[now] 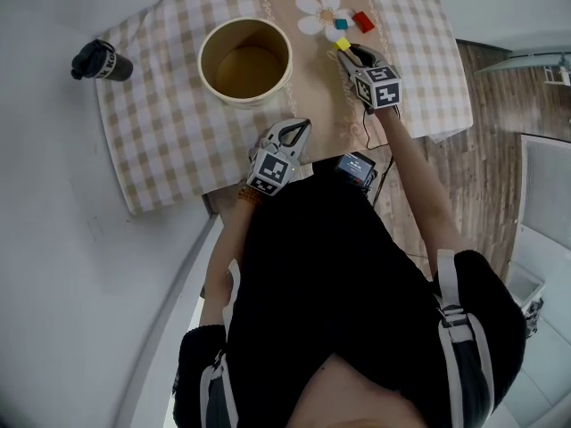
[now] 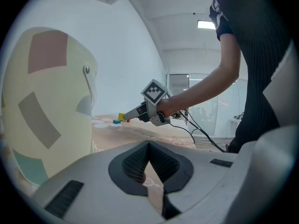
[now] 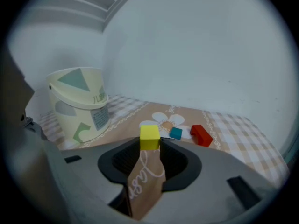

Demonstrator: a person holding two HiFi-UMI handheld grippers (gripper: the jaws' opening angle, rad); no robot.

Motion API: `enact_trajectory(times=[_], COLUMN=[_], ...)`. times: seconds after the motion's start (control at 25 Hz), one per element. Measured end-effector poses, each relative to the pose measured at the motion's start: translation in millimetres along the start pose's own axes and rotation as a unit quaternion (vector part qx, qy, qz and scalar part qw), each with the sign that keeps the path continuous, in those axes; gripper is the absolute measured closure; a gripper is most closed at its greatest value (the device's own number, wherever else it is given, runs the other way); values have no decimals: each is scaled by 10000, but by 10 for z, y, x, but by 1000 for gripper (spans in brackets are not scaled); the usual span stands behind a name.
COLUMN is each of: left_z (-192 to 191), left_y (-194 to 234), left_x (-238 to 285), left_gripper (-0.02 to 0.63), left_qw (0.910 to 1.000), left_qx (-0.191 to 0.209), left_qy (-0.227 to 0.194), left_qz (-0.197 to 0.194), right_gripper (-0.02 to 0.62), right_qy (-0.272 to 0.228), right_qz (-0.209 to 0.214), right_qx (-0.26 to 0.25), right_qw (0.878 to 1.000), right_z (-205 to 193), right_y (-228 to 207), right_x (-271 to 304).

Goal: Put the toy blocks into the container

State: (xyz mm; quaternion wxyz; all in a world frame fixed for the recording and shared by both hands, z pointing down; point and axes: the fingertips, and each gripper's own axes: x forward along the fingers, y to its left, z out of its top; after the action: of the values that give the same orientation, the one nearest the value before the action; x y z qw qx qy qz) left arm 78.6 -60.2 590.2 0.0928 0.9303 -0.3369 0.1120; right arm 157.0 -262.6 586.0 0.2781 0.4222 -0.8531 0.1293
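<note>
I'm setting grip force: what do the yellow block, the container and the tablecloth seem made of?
Yellow block: probably painted wood or plastic; flat matte faces, crisp edges.
Container: looks like coated paperboard; printed shapes, rolled rim, brown inside.
Tablecloth: likely woven fabric; checked pattern, soft wavy edge.

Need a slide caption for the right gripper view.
Right hand-held gripper grips yellow block; teal block, red block and bucket beyond.

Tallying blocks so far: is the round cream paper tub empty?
Empty: head view shows the round cream paper tub with only bare brown floor.
</note>
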Motion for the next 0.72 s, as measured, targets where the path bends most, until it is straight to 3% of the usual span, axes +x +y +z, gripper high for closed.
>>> enact_trajectory(times=[0.44,0.72], left_z=[0,2], left_y=[-11,-8], left_x=[-4,-5], left_gripper=[597,597], left_qw=[10000,10000], left_qx=[25,29], left_qy=[-32,-30], left_qz=[-14,-9], right_gripper=[456,456], right_qy=[-245,-139], right_qz=[815,1078], right_qx=[-132,-540], right_qw=[9963,9926], right_z=[-112,-217], right_y=[946,1325], right_x=[-415,-427])
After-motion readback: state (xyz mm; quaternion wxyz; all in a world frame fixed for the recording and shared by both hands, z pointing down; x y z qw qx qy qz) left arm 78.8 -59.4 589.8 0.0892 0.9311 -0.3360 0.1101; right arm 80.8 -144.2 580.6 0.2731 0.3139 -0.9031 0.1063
